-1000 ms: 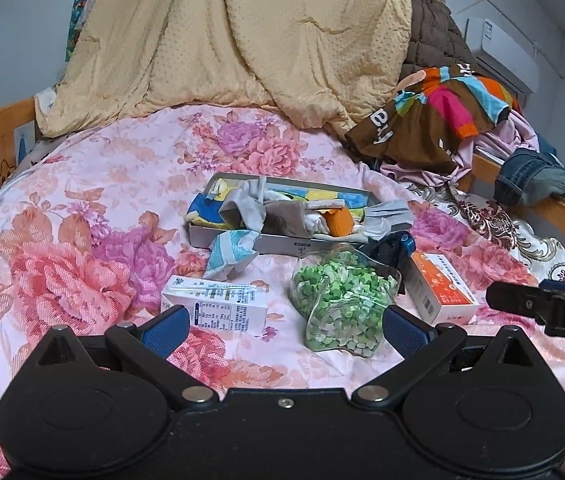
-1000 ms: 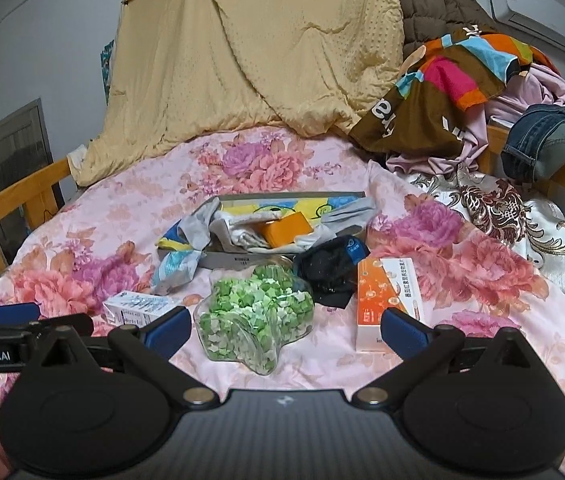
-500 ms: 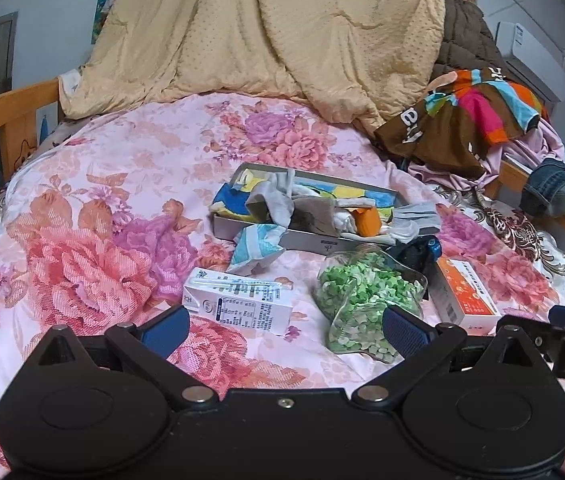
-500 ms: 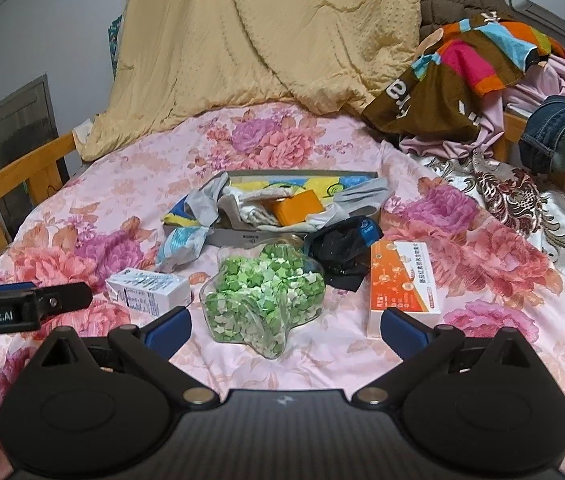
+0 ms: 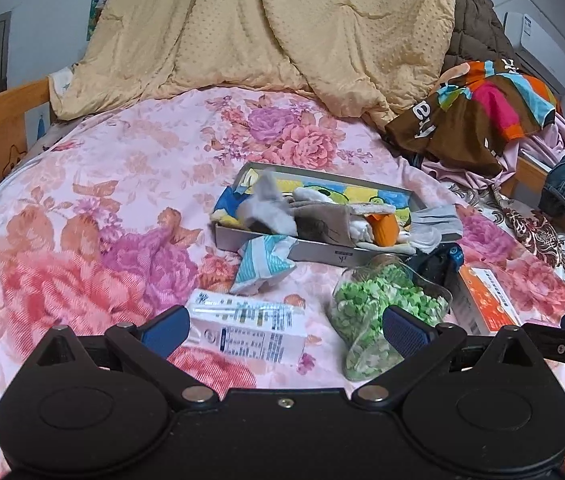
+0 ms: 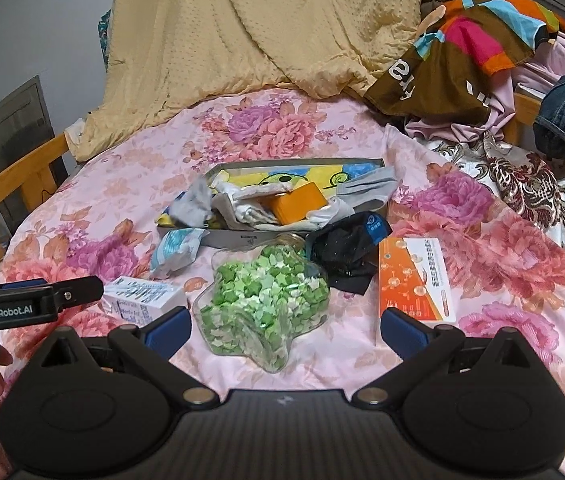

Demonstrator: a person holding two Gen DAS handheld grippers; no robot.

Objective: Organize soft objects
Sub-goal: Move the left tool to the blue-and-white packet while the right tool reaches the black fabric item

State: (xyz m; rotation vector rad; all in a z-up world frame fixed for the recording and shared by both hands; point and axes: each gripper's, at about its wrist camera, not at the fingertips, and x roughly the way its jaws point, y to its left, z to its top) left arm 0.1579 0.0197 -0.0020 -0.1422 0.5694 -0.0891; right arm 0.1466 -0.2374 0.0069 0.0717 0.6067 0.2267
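Grey sock (image 6: 193,203) flops limp over the box (image 6: 242,239) edge, light, pinchable anywhere, both grippers' jaws wide and empty.

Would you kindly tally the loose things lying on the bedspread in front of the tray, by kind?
Cartons: 2, a white one and an orange one.
Jars: 1, star-shaped, full of green paper stars.
Packets: 1, light blue and white.
Cloths: 1, black with a blue tag.
Total: 5.
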